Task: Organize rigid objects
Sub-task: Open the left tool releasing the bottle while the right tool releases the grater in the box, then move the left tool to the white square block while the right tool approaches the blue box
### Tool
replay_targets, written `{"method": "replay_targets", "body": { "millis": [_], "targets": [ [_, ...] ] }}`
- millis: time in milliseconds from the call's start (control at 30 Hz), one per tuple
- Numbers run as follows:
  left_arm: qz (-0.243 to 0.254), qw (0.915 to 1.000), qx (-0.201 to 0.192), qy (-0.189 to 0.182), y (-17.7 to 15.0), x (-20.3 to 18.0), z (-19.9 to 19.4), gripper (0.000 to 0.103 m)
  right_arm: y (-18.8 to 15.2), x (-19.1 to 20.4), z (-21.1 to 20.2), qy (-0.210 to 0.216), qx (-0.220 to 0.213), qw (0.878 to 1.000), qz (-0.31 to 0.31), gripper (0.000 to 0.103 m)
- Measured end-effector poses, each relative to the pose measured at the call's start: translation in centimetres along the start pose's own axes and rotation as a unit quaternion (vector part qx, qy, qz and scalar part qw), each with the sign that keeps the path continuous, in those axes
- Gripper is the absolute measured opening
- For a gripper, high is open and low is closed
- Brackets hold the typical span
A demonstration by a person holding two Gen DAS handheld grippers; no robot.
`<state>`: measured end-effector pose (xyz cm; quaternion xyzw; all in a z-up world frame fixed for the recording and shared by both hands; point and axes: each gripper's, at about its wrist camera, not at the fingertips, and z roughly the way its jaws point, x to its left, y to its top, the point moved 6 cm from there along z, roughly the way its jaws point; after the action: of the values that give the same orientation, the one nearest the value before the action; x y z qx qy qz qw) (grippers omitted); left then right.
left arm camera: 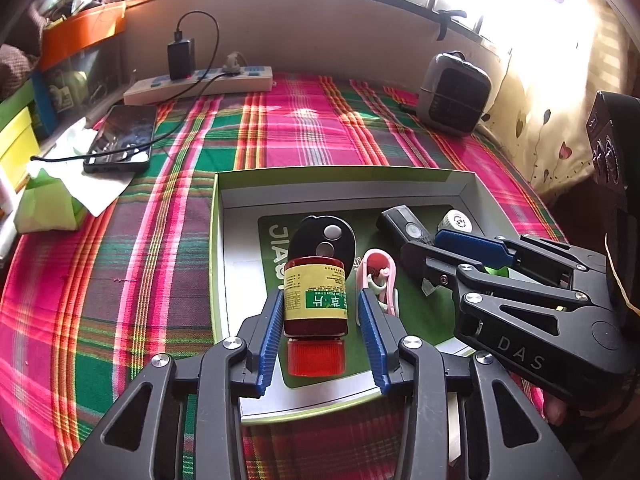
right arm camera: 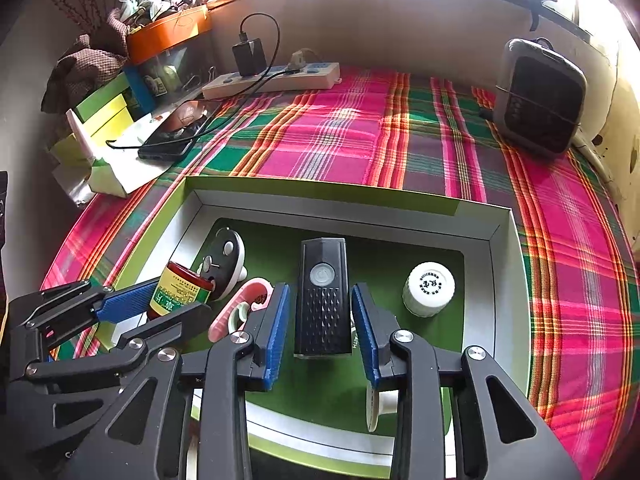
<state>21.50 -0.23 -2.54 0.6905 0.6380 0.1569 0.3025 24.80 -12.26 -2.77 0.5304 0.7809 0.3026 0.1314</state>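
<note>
Between the blue pads of the left claw (left arm camera: pixel 320 320) lies a brown medicine bottle (left arm camera: pixel 315 298) with a yellow label, its red cap toward the camera; the pads stand apart with a gap on either side, so nothing is gripped. Just beyond it rest a black oval fob (left arm camera: pixel 322 240) and a pink clip (left arm camera: pixel 378 276). The right claw (right arm camera: pixel 322 328) likewise brackets a black remote (right arm camera: pixel 323 296) without pressing it, with a white jar (right arm camera: pixel 429 288) to its right. All of these sit in a shallow white tray (right arm camera: pixel 344 210) with a green floor. Under the tray spreads a plaid cloth (left arm camera: pixel 304 128) (pink, green and orange). Farther off, against the wall below a bright window, are a power strip (left arm camera: pixel 200 84), a phone (left arm camera: pixel 122 138) and a small grey heater (left arm camera: pixel 454 92).
</note>
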Motion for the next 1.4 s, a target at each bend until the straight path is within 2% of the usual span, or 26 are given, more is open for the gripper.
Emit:
{"method": "replay_targets", "body": {
  "millis": [433, 800, 1100, 1233, 1400],
  "targets": [
    [0.0, 0.9996, -0.026, -0.005, -1.1, -0.1, -3.5, 0.041, -0.8, 0.1, -3.6, -0.01, -0.031, 0.999, 0.013, 0.036],
    [-0.004, 0.9992, -0.035, -0.021, -3.3, -0.1, -5.7, 0.041, -4.0, -1.1, -7.5, -0.023, -0.058, 0.997, 0.049, 0.036],
    [0.017, 0.9982, -0.032, -0.048, -4.6, -1.9, -6.8, 0.044, -7.5, -1.3, -10.2, -0.033, -0.074, 0.994, 0.07, 0.036],
    [0.039, 0.997, -0.021, -0.064, -4.9, -3.8, -6.4, 0.047, -9.2, -1.4, -10.7, -0.051, -0.074, 0.993, 0.075, 0.036],
    [0.06, 0.9953, -0.001, -0.076, -5.2, -5.9, -5.1, 0.047, -10.7, -1.6, -11.1, -0.051, -0.072, 0.992, 0.093, 0.036]
  ]
}}
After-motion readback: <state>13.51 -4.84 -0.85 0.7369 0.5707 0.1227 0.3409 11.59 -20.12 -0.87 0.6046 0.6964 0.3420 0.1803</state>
